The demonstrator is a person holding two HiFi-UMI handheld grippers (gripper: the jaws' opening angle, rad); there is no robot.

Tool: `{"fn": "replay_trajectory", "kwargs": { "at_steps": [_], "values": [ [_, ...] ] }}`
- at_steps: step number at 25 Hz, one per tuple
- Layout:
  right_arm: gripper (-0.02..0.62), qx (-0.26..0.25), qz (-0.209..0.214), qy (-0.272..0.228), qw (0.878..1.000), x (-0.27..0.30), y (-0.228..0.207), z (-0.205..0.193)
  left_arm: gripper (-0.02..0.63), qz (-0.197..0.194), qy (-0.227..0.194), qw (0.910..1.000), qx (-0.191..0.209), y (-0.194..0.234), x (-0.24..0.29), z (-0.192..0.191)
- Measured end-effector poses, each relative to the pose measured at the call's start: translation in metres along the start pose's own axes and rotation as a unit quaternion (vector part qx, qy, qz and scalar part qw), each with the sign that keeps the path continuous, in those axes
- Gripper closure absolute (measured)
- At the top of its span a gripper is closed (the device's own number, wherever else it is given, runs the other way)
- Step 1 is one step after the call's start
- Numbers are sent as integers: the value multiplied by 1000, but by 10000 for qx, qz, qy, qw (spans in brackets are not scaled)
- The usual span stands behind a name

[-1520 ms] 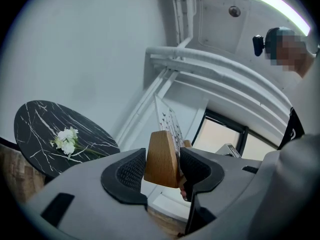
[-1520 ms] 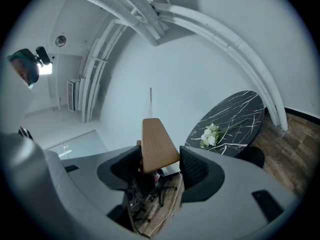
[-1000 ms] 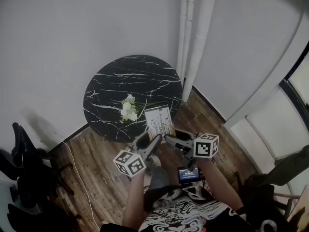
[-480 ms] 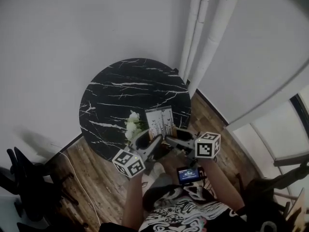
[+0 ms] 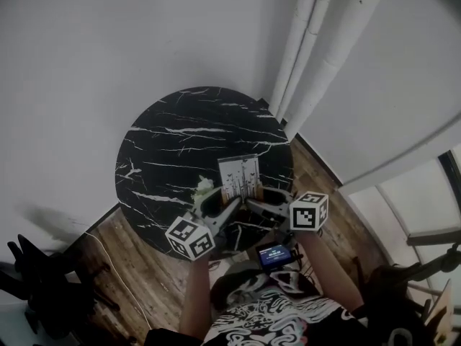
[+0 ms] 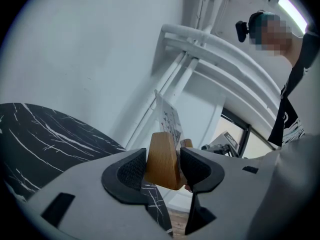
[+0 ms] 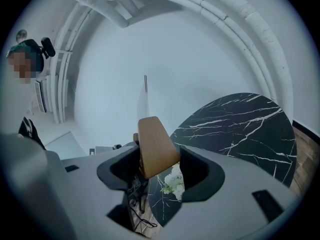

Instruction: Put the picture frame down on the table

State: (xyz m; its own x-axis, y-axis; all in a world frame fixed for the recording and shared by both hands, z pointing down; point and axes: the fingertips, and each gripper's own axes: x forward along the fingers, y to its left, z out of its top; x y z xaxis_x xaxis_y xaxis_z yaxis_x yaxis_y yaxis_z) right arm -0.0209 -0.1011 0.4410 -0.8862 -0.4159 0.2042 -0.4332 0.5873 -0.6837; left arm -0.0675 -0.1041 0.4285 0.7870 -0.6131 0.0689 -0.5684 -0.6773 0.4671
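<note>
The left gripper [image 6: 162, 170] and right gripper [image 7: 159, 168] are each pinching a wooden foot [image 6: 161, 156] of the picture frame [image 5: 239, 177] between their jaws. They are holding it upright over the near part of the marble counter [image 5: 180, 132], beside white flowers [image 5: 204, 188]. Judged from this, lowering and releasing are remaining. No container is showing.

the left gripper [image 5: 222, 206] and right gripper [image 5: 261, 206] carried the picture frame [image 5: 240, 177] forward. a second earlier it hung at the near rim of the round black marble table [image 5: 180, 132], partly over the wooden floor [image 5: 140, 265]; it ended up well over the tabletop. the person closed in on the table, so both jaw ends came above the marble. the white flowers [image 5: 204, 188], first clear on the frame's left, became mostly hidden behind the left gripper. the black chair [image 5: 36, 287] slid lower in the head view.
</note>
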Motion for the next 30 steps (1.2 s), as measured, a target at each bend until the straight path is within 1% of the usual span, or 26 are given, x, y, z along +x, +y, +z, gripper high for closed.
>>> {"fn": "replay_trajectory", "kwargs": {
  "at_steps": [6,10,17,21,25,30],
  "values": [
    [368,31,-203,-14,9998,2,-12,7,388,-194,182,9996,116,8,14,3],
    [367,68,-322,128,9994,-2,-20,5,388,-209,318,9992,125,7,21,-2],
    [367,-45,-357,246,9990,8,-30,13,388,-2,363,9989,293,19,27,2],
    [368,-274,-544,447,9971,18,-43,16,399,220,468,9979,391,35,33,1],
    [368,-418,-538,419,9968,28,-50,29,399,342,247,9989,188,49,38,7],
    [367,-579,-674,664,9938,41,-65,32,399,492,427,9975,278,66,46,6]
  ]
}}
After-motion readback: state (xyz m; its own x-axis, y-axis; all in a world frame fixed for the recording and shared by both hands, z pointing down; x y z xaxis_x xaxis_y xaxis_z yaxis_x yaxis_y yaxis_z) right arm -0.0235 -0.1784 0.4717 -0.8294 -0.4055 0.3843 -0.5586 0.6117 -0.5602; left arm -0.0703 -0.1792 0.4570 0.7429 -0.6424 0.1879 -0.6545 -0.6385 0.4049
